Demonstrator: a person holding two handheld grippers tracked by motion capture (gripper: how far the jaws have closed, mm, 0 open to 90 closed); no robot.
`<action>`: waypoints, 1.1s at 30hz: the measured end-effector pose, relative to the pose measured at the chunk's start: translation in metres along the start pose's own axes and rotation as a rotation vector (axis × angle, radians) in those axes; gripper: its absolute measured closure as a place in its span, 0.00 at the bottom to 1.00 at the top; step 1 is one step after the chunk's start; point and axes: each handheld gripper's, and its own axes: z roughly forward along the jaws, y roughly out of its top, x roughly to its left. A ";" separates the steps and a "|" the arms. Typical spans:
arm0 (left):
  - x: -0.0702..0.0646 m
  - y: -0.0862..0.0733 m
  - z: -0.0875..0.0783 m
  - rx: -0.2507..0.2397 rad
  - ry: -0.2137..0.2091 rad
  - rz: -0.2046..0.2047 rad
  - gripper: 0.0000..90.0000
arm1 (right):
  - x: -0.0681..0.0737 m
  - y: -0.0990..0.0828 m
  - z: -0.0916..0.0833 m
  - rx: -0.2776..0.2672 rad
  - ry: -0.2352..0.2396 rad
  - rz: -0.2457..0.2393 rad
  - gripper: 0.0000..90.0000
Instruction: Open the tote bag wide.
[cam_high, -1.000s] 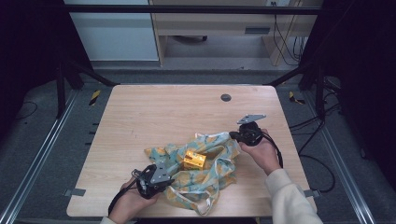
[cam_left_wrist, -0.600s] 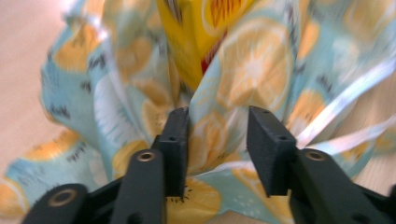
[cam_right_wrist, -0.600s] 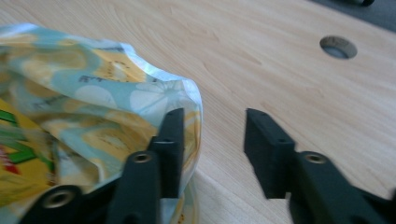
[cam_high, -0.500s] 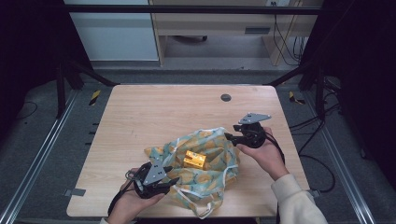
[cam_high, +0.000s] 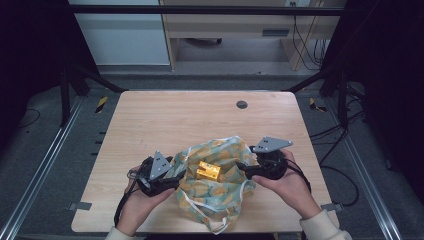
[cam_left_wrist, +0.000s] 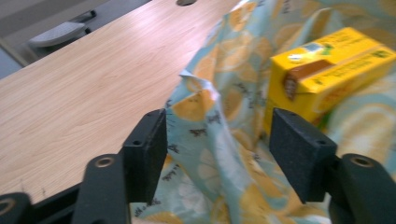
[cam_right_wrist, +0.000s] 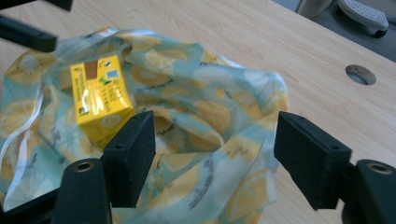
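Now closer in than 1 second ago: left tongs and right tongs drawn inward against opposite edges of the lemon-print cloth on the bench. Both sets of jaws apart, straddling raised folds. Yellow carton lying mid-cloth, uncovered. Probably about to pinch and wrap.

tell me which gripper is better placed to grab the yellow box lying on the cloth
Left, probably. The left gripper has open jaws beside the yellow box, close ahead in its view. The right gripper is also open over the cloth, box farther off.
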 end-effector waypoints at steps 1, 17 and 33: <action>0.001 0.000 0.003 0.004 0.000 -0.007 0.38 | 0.001 -0.002 0.000 0.003 -0.001 0.002 0.30; -0.005 -0.019 0.021 0.110 -0.028 0.078 0.78 | 0.012 -0.040 0.004 0.092 -0.021 0.012 0.59; -0.005 -0.035 0.026 0.230 -0.043 0.121 1.00 | 0.002 -0.079 0.012 0.168 0.013 0.011 1.00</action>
